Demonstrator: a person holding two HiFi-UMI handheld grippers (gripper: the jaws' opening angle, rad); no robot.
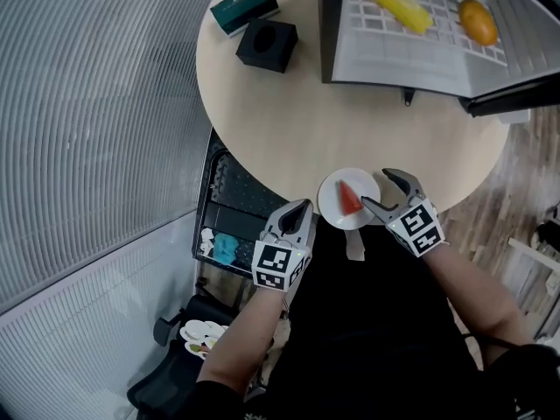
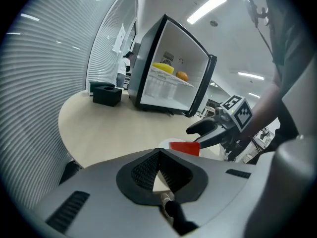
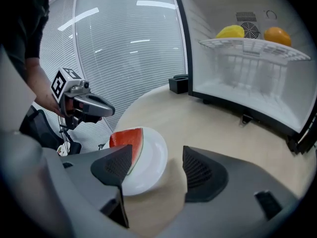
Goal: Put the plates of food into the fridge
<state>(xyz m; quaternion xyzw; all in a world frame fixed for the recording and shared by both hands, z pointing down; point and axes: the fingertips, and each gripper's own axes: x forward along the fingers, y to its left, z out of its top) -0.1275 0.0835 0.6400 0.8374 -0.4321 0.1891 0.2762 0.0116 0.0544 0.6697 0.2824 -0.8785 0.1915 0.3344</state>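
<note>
A white plate (image 1: 334, 208) carrying a red watermelon slice (image 1: 349, 197) rests at the near edge of the round beige table (image 1: 289, 112). My right gripper (image 1: 378, 191) is open at the plate's right side. In the right gripper view, the plate (image 3: 151, 160) and slice (image 3: 128, 138) lie between and just beyond the spread jaws of the right gripper (image 3: 156, 157), and the pads do not press on it. My left gripper (image 1: 304, 208) hovers just left of the plate, off the table's edge, with its jaws closed on nothing. The left gripper (image 2: 159, 155) faces the slice (image 2: 185, 147).
An open mini fridge (image 1: 411, 51) stands at the table's far right, with a yellow fruit (image 1: 392, 0) and an orange (image 1: 478, 21) on its white shelf. A black box (image 1: 267, 44) and a green box (image 1: 245, 5) sit at the far left. Below the table's left edge is a dark rack (image 1: 227, 226).
</note>
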